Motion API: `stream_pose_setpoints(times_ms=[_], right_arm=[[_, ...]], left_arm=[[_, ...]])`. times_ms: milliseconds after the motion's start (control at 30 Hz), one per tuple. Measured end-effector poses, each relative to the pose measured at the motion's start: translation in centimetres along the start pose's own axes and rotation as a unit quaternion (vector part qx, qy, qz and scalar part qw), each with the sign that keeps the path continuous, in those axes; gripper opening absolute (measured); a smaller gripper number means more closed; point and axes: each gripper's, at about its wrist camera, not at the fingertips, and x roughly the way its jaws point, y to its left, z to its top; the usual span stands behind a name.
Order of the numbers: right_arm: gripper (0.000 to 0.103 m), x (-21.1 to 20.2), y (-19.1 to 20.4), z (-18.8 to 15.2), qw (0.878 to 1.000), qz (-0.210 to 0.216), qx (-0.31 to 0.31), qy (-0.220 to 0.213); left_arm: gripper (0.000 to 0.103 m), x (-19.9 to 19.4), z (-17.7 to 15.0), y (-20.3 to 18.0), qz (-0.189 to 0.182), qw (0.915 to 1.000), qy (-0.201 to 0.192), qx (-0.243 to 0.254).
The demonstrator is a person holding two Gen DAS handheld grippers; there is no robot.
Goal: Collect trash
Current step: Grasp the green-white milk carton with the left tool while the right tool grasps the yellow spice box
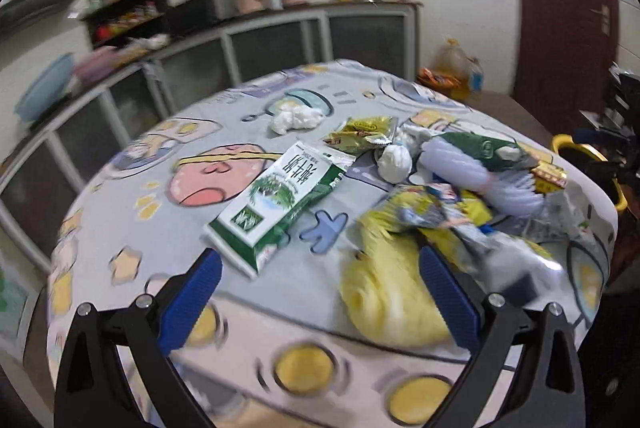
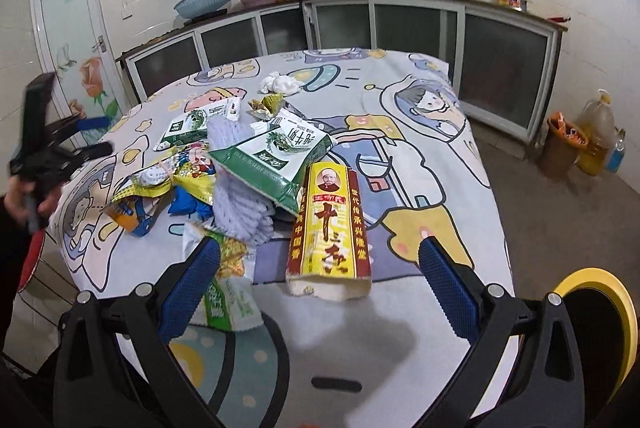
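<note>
Yellow spice box lies between wide right jaws, ungrasped; left jaws wide too. Next: close on box.

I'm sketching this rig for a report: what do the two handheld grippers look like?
Both match. The left gripper and right gripper each have two blue fingers with dimpled pads, on black angular linkage arms fastened with silver bolts. No cables or markings show.

A matt printed cartoon cloth covers the table. The tall yellow-and-red spice box looks like smooth glossy card, torn open at its pale end. The green-and-white milk pouch is shiny film; the crumpled white tissue wad is soft matt paper
</note>
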Motion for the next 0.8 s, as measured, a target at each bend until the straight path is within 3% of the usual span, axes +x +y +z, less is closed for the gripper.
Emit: stream_pose_setpoints(times_ms=[67,167,267,533,800], right_arm=[[0.095,0.6,-0.4,0.6,1.000,0.004,0.005,0.009],[0.095,1.3,-0.6,1.2,1.000,0.012,0.008,0.024],[0.095,2.0,-0.5,1.8,0.999,0.017,0.002,0.035],[0.095,4.2,0.4,3.0,0.997,0.022,-0.027,0.066],[0.095,7.0,0.3,3.6,0.993,0.018,-0.047,0.108]], left_arm=[[0.095,1.8,1.1,0.5,-0.030,0.9988,0.021,0.032],[0.095,4.6,2.7,1.2,-0.035,0.9944,0.044,0.090],[0.095,7.3,4.6,2.1,-0.058,0.9897,0.073,0.108],[0.095,13.5,7.3,3.2,-0.087,0.9793,0.130,0.129],[0.095,17.1,6.9,2.7,-0.125,0.9694,0.165,0.132]])
